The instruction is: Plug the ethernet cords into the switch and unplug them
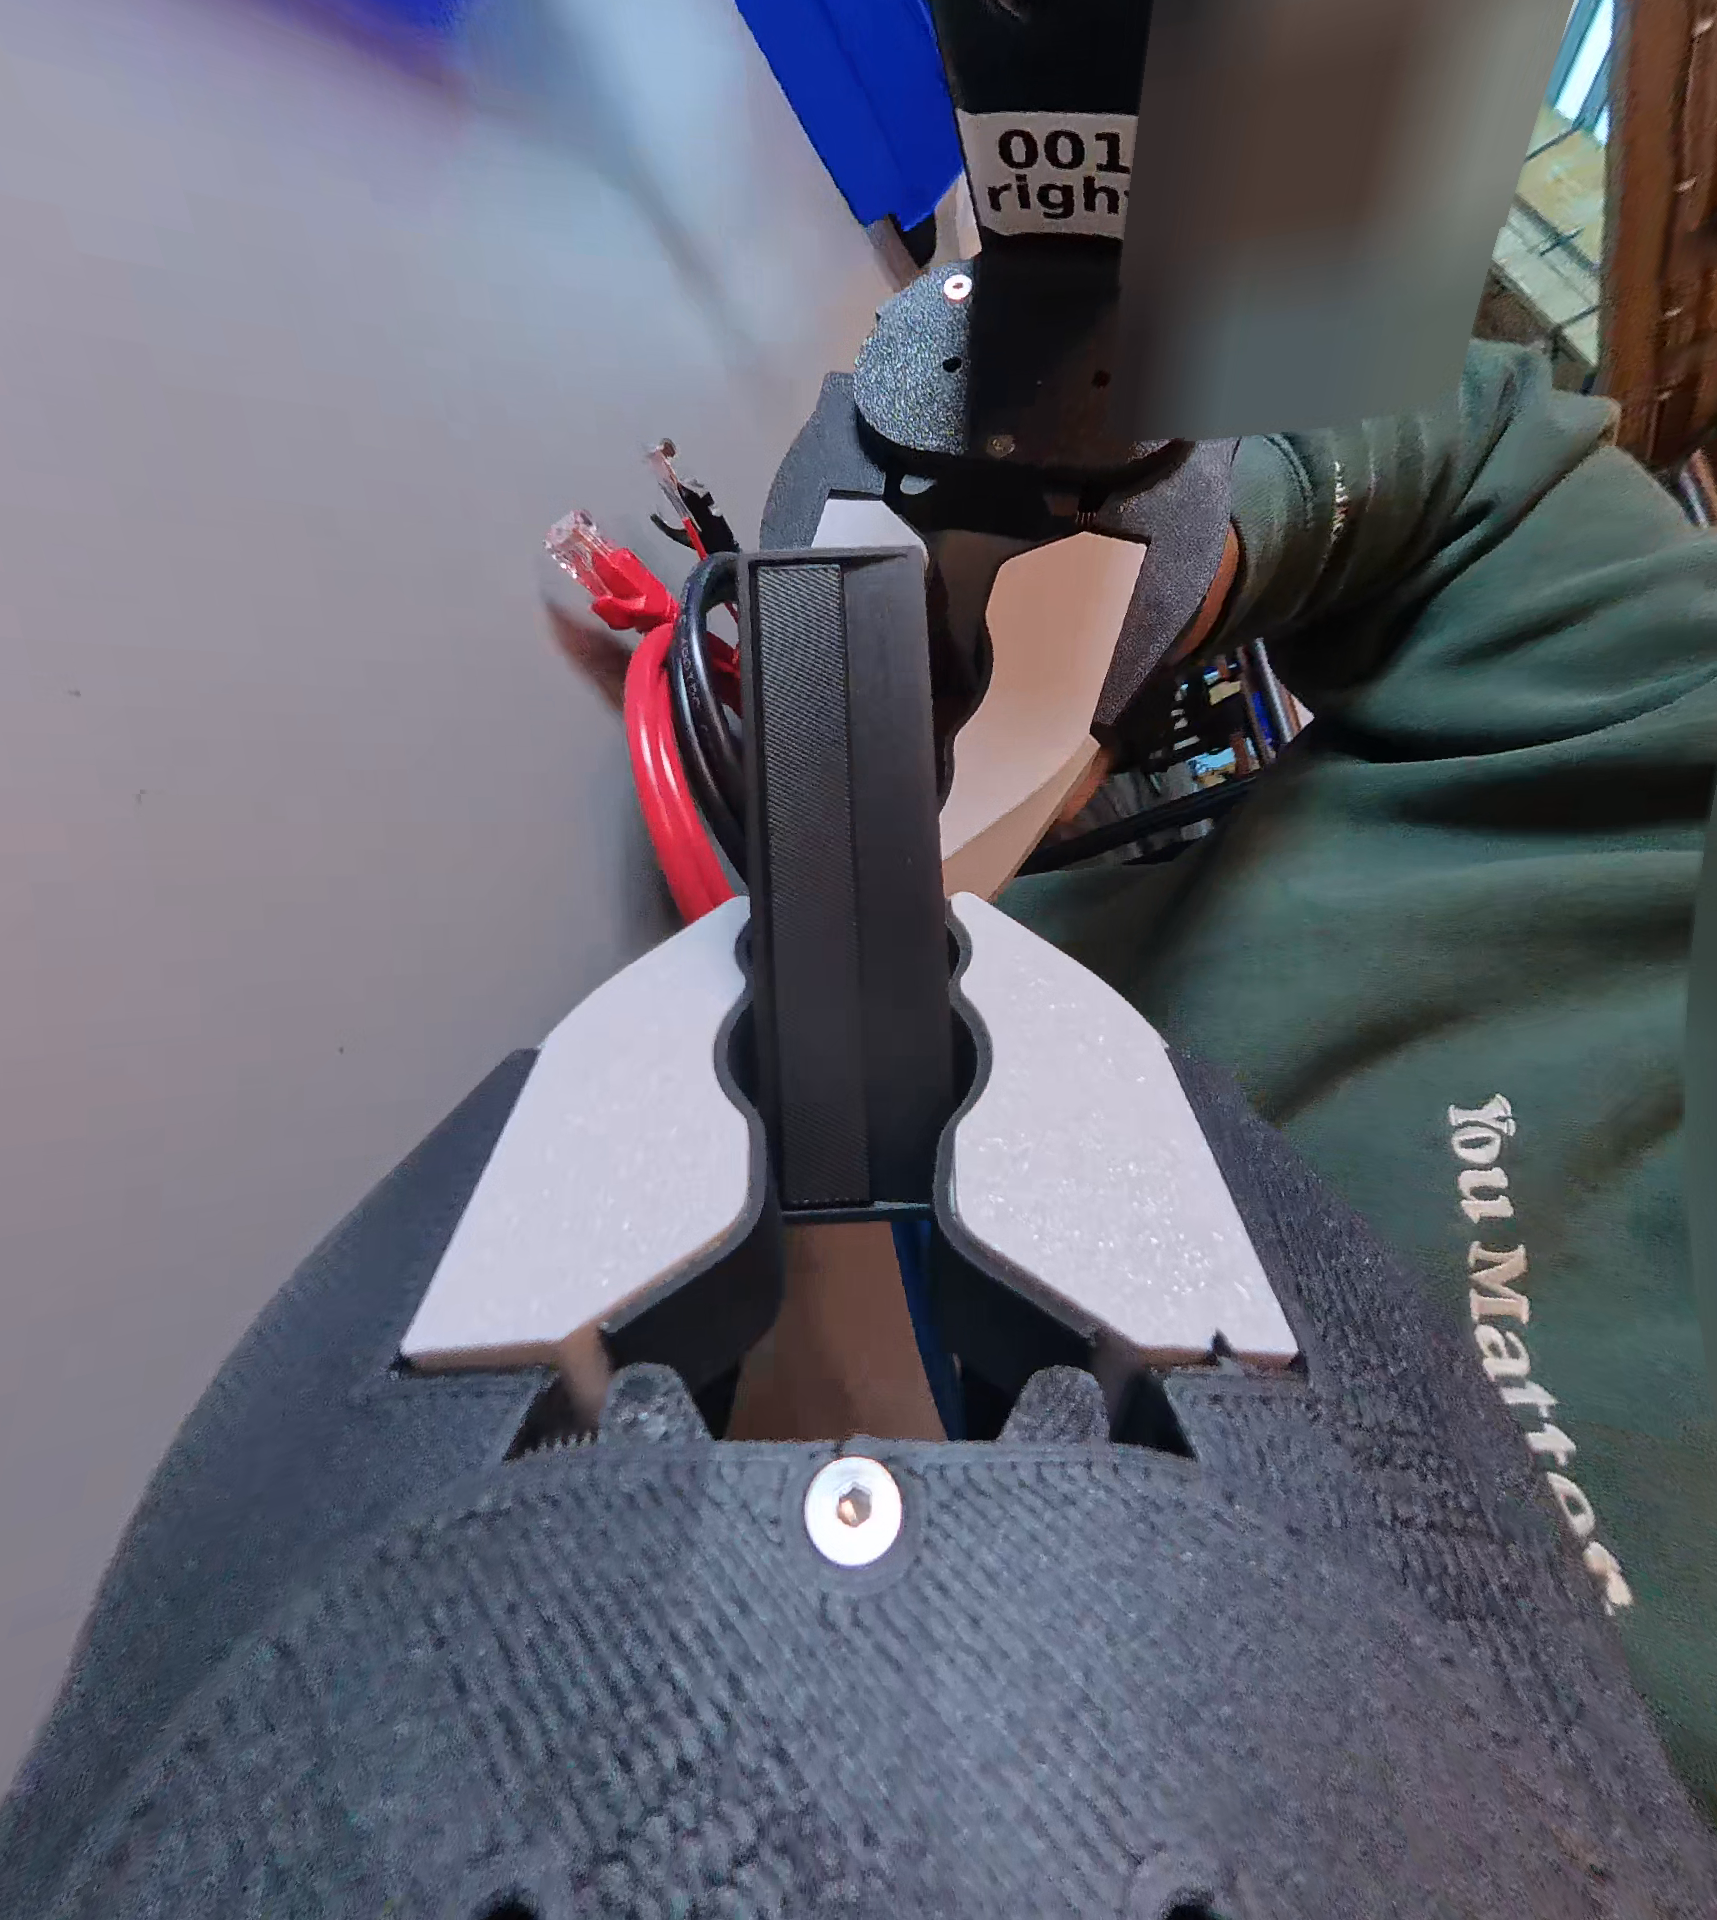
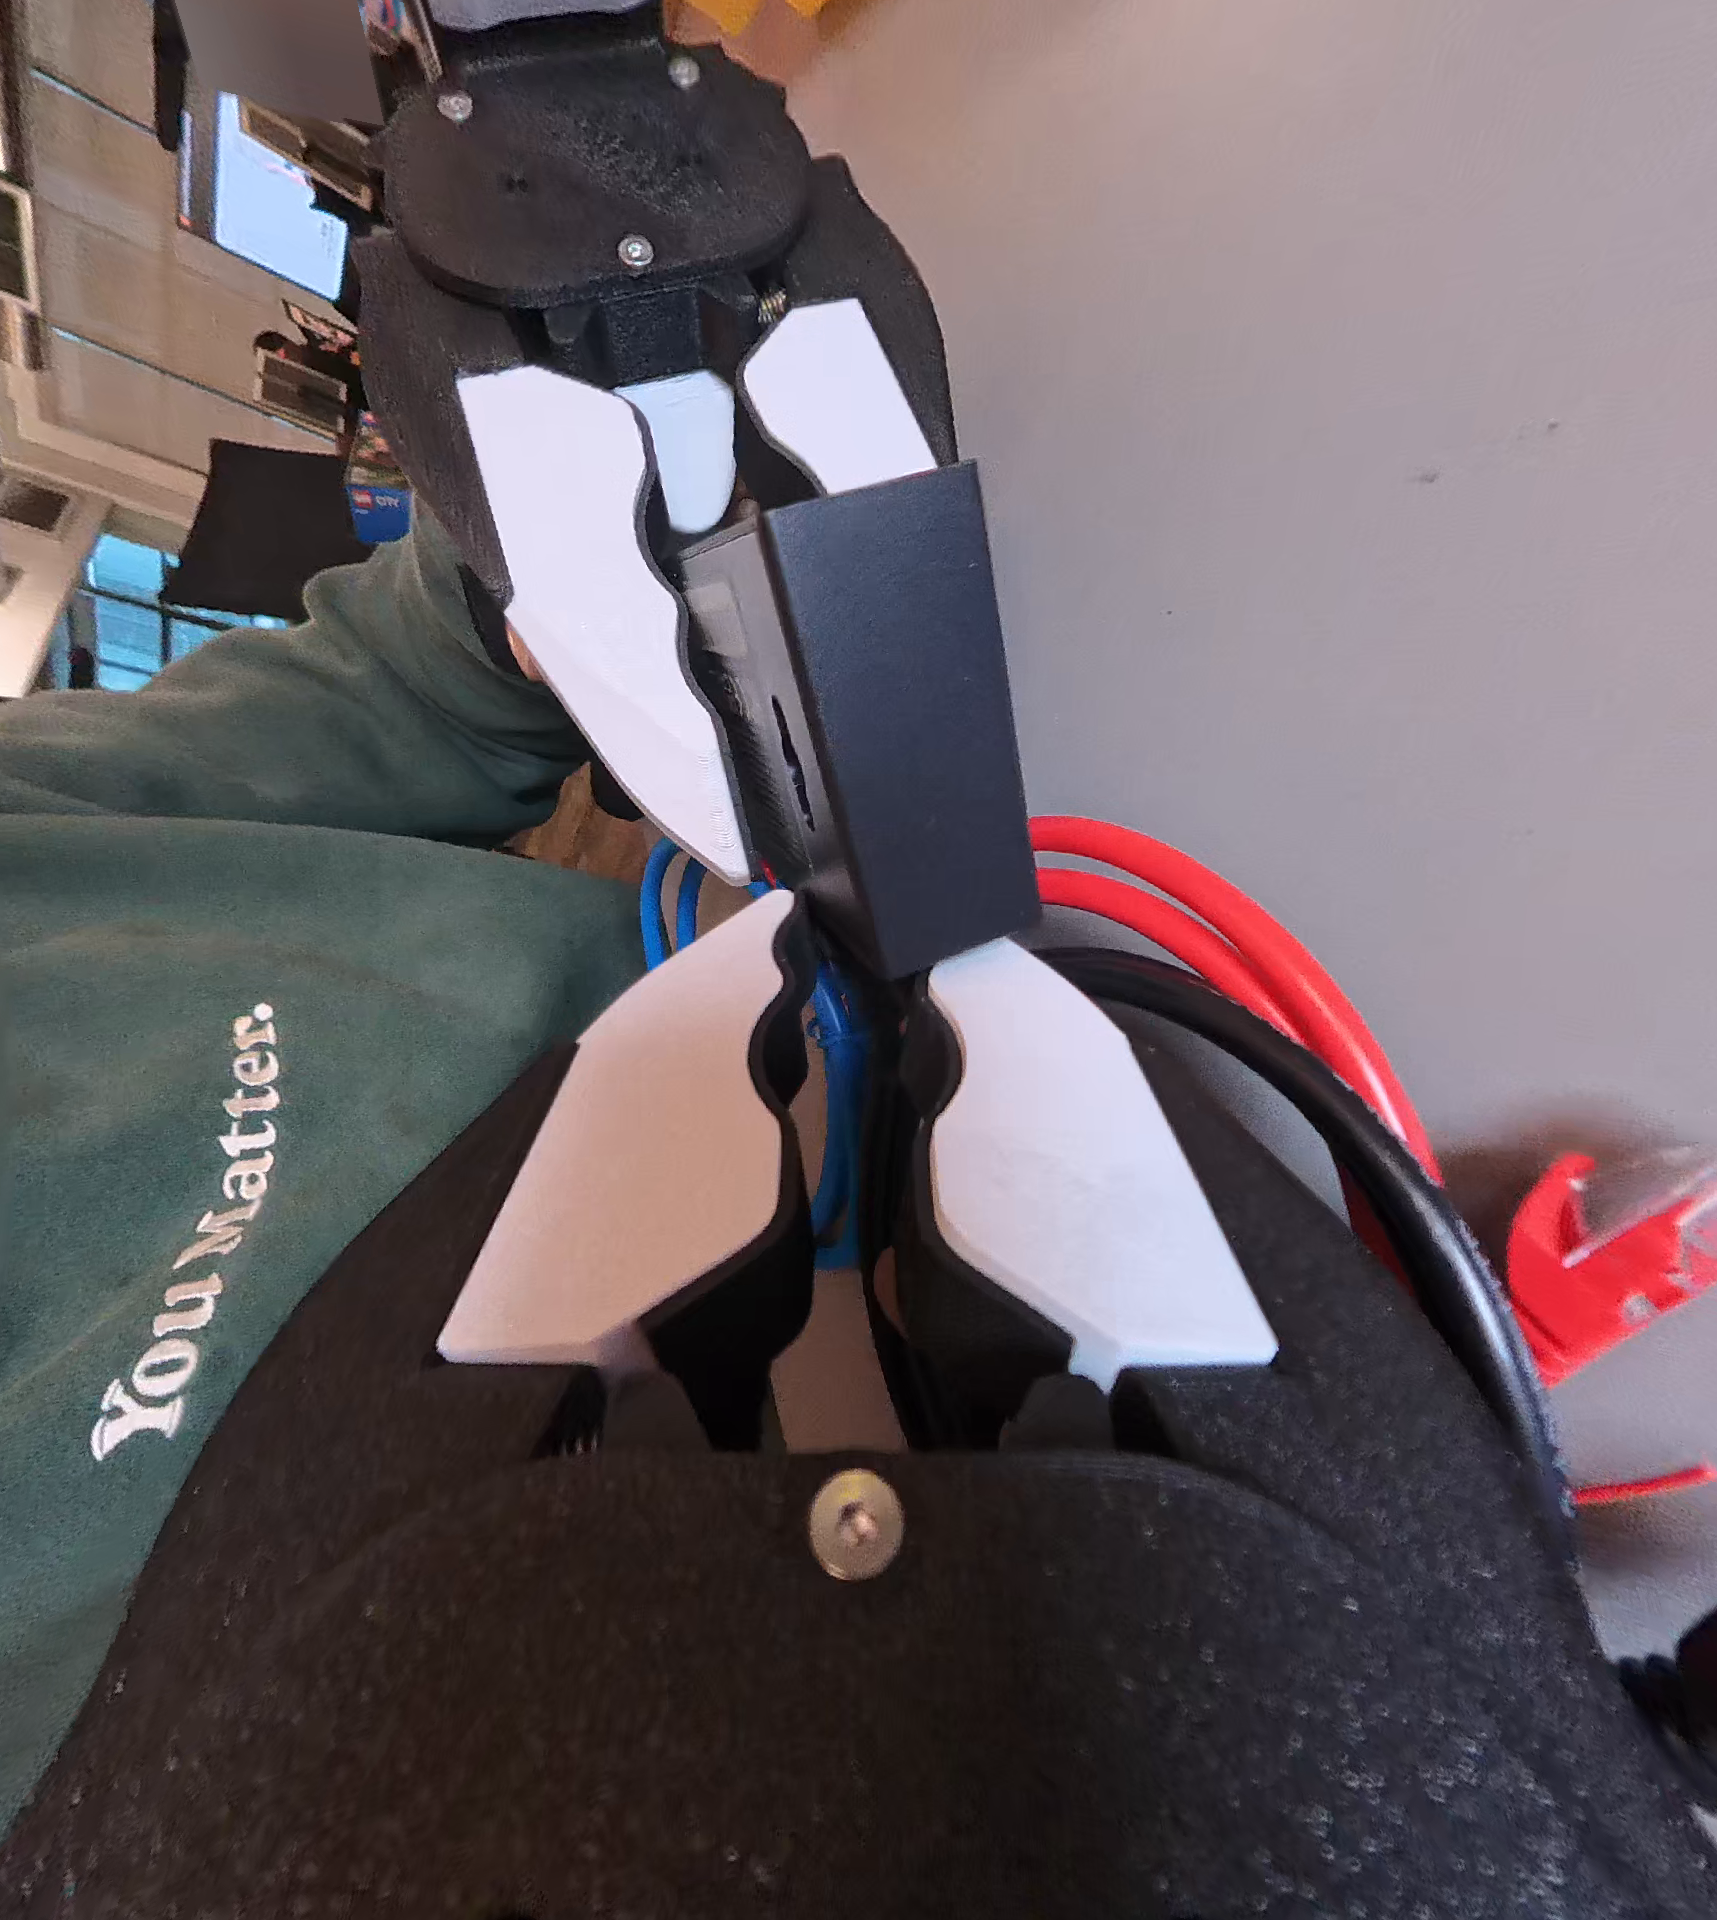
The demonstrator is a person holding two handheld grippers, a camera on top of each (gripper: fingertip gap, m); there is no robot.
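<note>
Between the left claw's [image 1: 849, 914] closed fingers sits the black switch [image 1: 838, 831], and the right claw [image 2: 859, 940] pinches its other end. Red cord [image 2: 1249, 956] and black cord [image 2: 1436, 1195] dangle, red plug [image 2: 1664, 1216] free. Plugging seems undone or finished.

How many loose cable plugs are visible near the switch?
2: a red plug beside the switch, and a black plug behind it. Others may be hidden among the cables.
</note>
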